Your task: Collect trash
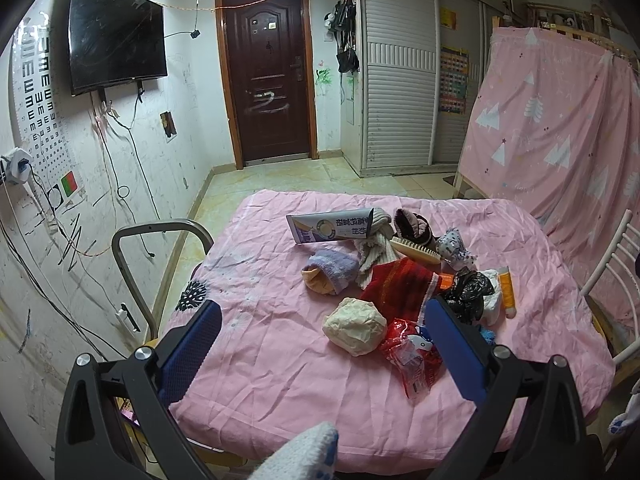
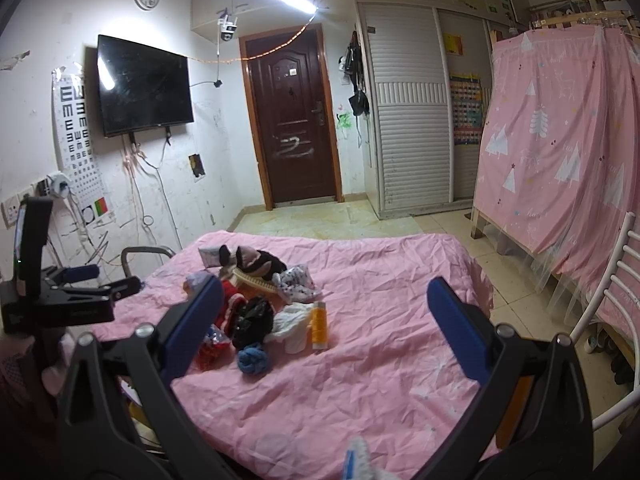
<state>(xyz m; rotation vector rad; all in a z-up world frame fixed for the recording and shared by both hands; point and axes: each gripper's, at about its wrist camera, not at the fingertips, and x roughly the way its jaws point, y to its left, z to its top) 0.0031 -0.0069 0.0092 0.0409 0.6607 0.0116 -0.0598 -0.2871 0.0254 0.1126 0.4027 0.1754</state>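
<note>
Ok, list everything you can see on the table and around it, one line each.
Table cover: one, pink, over the table.
Paper ball: one, cream, near edge of pile.
Red wrapper: one, beside the paper ball.
Black bag: one, crumpled, right of pile.
Orange tube: one, far right of pile.
Brush: one, wooden, mid pile.
Carton: one, purple-white, far side.
Television: one, black, on the wall.
Door: one, dark brown.
Left claw: open.
Right claw: open.
</note>
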